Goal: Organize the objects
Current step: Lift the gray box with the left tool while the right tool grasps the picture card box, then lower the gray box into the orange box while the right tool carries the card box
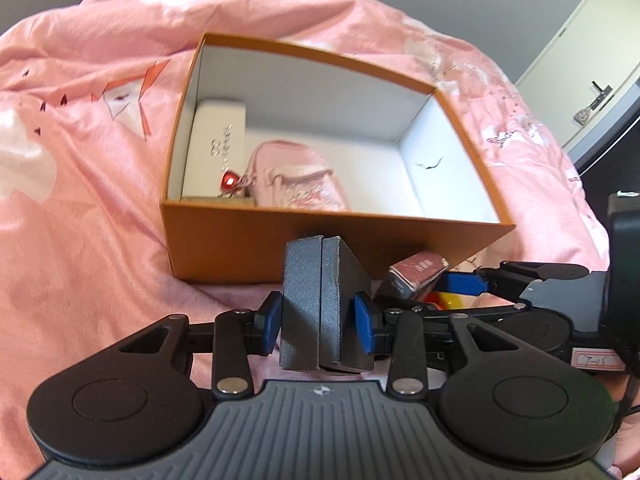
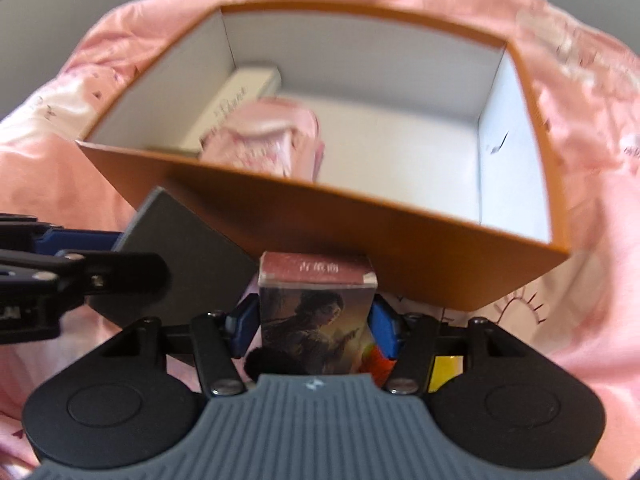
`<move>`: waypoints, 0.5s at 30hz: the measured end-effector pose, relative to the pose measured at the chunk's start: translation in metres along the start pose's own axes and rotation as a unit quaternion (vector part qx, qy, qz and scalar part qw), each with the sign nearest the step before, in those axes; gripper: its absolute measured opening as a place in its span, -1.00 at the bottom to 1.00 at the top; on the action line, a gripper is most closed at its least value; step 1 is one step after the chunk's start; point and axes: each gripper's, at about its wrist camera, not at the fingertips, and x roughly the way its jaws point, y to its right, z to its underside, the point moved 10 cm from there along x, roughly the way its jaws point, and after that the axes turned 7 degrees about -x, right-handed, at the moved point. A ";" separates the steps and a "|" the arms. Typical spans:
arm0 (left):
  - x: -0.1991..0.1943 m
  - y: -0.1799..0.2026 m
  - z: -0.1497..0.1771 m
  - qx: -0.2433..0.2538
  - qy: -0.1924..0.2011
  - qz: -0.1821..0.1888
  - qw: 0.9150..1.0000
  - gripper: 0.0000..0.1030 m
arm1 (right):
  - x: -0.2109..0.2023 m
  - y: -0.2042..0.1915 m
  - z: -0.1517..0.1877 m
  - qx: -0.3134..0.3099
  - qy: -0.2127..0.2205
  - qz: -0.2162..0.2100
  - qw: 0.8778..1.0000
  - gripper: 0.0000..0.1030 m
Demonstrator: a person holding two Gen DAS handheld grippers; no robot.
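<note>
While left gripper (image 1: pixel 318 322) clamps grey case (image 1: pixel 320 304), right gripper (image 2: pixel 316 326) grips picture box (image 2: pixel 316 316); orange box (image 1: pixel 280 236) at 12 o'clock.

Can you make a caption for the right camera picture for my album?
Right hand-held gripper holds a picture card box before the orange box.

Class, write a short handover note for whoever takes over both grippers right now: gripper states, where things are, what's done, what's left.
Left gripper: shut on a dark grey textured case, in front of the orange cardboard box.
Right gripper: around a small illustrated card box with a dark red top, also outside the box; grip uncertain.
Done: white rectangular case and pink fabric pouch are inside.
Left: put both held items in. A yellow and red object lies beneath on the pink bedding.
</note>
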 end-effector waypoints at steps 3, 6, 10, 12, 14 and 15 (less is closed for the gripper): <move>-0.011 0.007 -0.004 0.007 0.013 0.005 1.000 -0.16 | -0.018 0.002 -0.013 -0.003 0.028 0.007 1.000 0.15; -0.025 0.015 -0.010 0.019 0.032 0.008 0.999 -0.16 | -0.038 0.001 -0.018 -0.002 0.051 0.005 0.999 0.15; -0.043 0.023 -0.019 0.030 0.056 0.016 0.998 -0.16 | -0.067 -0.010 -0.020 0.000 0.081 0.001 0.997 0.15; -0.050 0.027 -0.025 0.032 0.065 0.020 0.997 -0.16 | -0.072 -0.013 -0.031 0.003 0.094 -0.003 0.996 0.15; -0.055 0.030 -0.033 0.032 0.073 0.024 0.997 -0.16 | -0.092 -0.009 -0.037 0.008 0.107 -0.006 0.994 0.15; -0.057 0.031 -0.037 0.032 0.076 0.027 0.996 -0.16 | -0.096 -0.007 -0.042 0.010 0.114 -0.007 0.993 0.15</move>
